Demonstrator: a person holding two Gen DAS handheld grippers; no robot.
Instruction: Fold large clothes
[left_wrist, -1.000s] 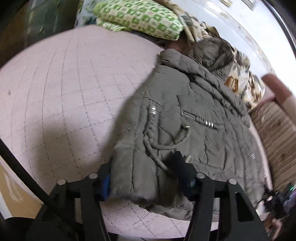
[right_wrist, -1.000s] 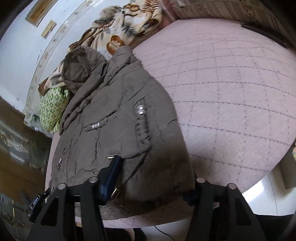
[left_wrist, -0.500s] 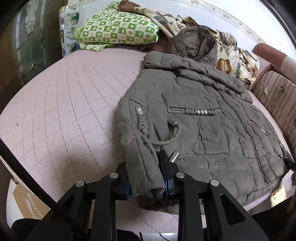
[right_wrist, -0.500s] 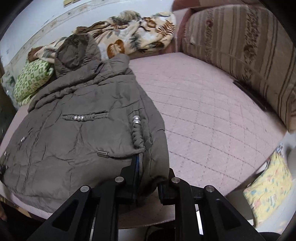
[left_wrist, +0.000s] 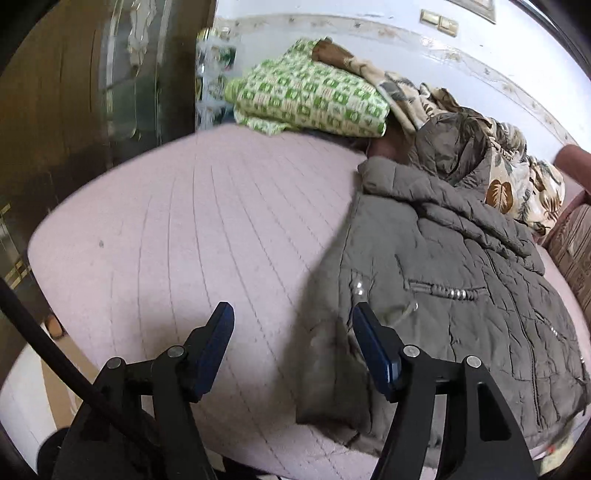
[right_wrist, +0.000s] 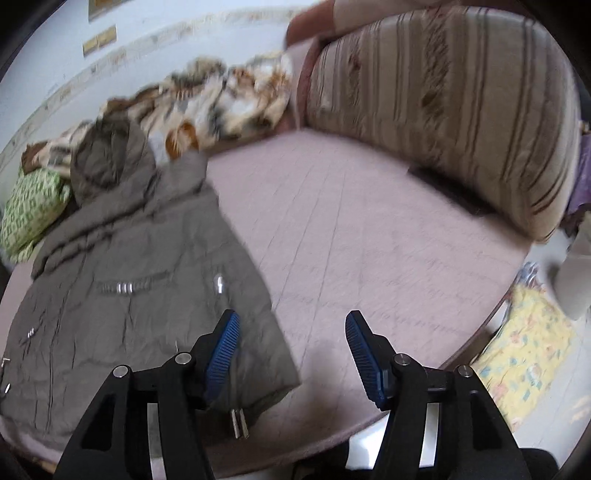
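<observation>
Both grippers' fingers spread, holding nothing: re-pinch jacket (left_wrist: 461, 295) hem edge by left gripper (left_wrist: 291, 325) & right gripper (right_wrist: 291, 332), lift evenly.

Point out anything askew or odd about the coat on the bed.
The grey coat lies flat on the pink bedspread, but its hem overhangs the bed's front edge, a metal drawcord tip dangling. The hood is bunched against the floral blanket.

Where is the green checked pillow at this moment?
The green checked pillow lies at the far end of the pink bed, against the wall, just left of the jacket's hood in the left wrist view.
</observation>
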